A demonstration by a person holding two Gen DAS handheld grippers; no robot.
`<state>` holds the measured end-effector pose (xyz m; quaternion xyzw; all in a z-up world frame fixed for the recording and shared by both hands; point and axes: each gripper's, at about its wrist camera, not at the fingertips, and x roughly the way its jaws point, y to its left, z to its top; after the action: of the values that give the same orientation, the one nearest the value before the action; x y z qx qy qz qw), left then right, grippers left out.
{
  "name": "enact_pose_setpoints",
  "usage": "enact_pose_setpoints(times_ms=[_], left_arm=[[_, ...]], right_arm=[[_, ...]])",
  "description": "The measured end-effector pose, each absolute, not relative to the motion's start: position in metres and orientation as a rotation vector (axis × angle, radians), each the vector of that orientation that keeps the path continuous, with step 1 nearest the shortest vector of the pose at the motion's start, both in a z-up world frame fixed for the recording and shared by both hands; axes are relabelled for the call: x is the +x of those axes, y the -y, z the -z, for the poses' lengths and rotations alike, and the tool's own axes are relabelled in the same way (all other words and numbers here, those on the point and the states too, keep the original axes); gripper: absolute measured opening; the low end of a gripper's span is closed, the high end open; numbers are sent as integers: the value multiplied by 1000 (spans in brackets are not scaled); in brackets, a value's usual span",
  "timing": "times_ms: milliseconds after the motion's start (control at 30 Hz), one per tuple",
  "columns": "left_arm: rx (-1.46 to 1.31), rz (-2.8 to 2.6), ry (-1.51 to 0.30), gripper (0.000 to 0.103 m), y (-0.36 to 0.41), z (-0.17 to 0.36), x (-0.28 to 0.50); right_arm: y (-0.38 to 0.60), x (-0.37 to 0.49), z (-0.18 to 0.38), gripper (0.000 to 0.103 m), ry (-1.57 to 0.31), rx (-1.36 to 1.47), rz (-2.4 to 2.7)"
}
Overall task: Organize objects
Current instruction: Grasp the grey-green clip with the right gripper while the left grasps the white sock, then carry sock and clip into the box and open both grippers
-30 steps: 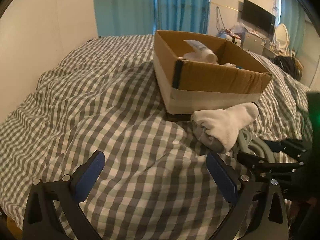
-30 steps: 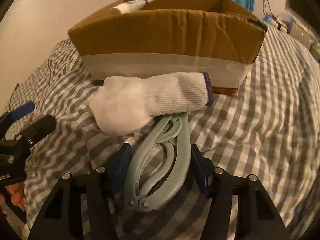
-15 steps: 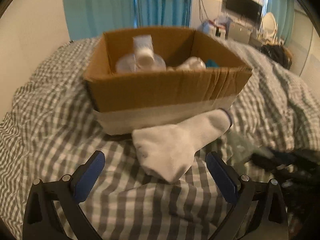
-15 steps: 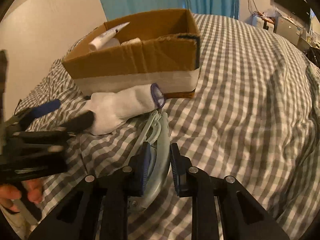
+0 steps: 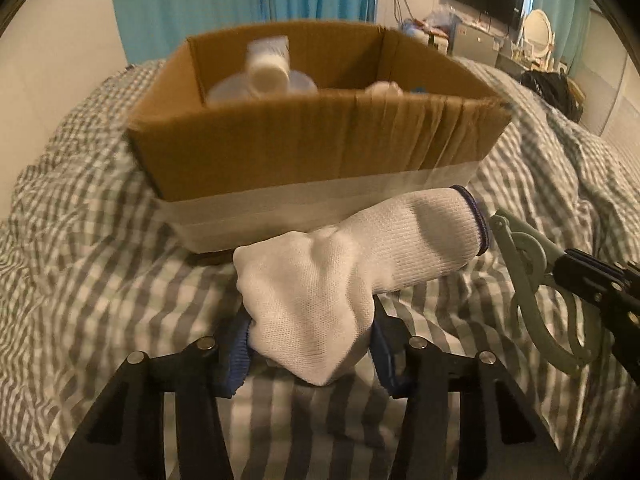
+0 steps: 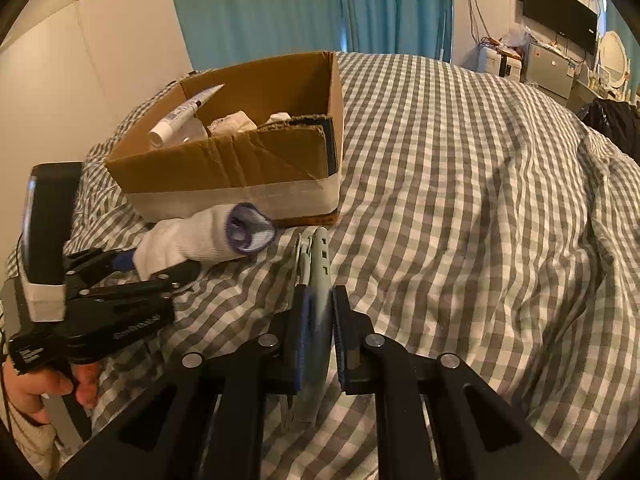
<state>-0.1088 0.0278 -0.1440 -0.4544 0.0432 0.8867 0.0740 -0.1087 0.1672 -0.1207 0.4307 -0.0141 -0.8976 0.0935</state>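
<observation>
The fingers (image 5: 236,354) of the left gripper (image 5: 310,354) are now clamped on the toe end of the white sock (image 5: 352,280); a second ago they stood wide apart over the bare checked bedcover (image 6: 460,200), with the sock still lying ahead of them. The fingers (image 6: 300,344) of the right gripper (image 6: 318,344) are pressed together on the pale green clothes hanger (image 6: 318,264), which they were only straddling a second ago and had nearly closed on half a second ago. The hanger also seems to have turned on edge and begun to lift, its far end pointing toward the cardboard box (image 6: 240,168). So both pickups look made, and what remains, as I judge it, is to carry each thing over the box wall and let go.

The sock lies just in front of the box, its blue-trimmed cuff toward the hanger. The hanger sits to the right of the sock, near the box corner.

By count: one box, one sock, one hanger, two grippers. Inside the box I see one white tube (image 6: 184,114), one clear round container (image 5: 260,84) under it, and a few pale items too blurred to count. One bare hand (image 6: 44,384) shows, holding the left gripper.
</observation>
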Motion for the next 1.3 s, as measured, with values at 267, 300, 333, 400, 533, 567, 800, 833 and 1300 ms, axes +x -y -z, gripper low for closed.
enact_pose_setpoints(times_ms=[267, 300, 333, 400, 533, 567, 800, 833, 1300], left_arm=[[-1158, -2758, -54, 50, -12, 70, -76], [-1116, -2771, -48, 50, -11, 55, -74], [-1086, -2779, -43, 50, -8, 44, -77], [-1025, -2793, -56, 50, -6, 21, -79], [-947, -2861, -111, 50, -6, -12, -97], [-935, -2870, -106, 50, -6, -18, -102], [-903, -2919, -138, 50, -14, -34, -159], [-917, -2921, -137, 50, -15, -31, -170], [-1202, -2845, -129, 53, -26, 57, -245]], right_arm=[[-165, -95, 84, 11, 41, 1173, 2678], [-164, -95, 76, 11, 35, 1150, 2683], [-163, -95, 68, 11, 26, 1127, 2687], [-160, -100, 46, 11, -15, 1064, 2706], [-151, -116, 1, 11, -62, 935, 2723], [-148, -124, -13, 11, -68, 893, 2726], [-122, -182, -54, 11, -157, 746, 2746], [-118, -191, -55, 11, -164, 737, 2743], [-115, -296, 33, 9, -82, 936, 2653]])
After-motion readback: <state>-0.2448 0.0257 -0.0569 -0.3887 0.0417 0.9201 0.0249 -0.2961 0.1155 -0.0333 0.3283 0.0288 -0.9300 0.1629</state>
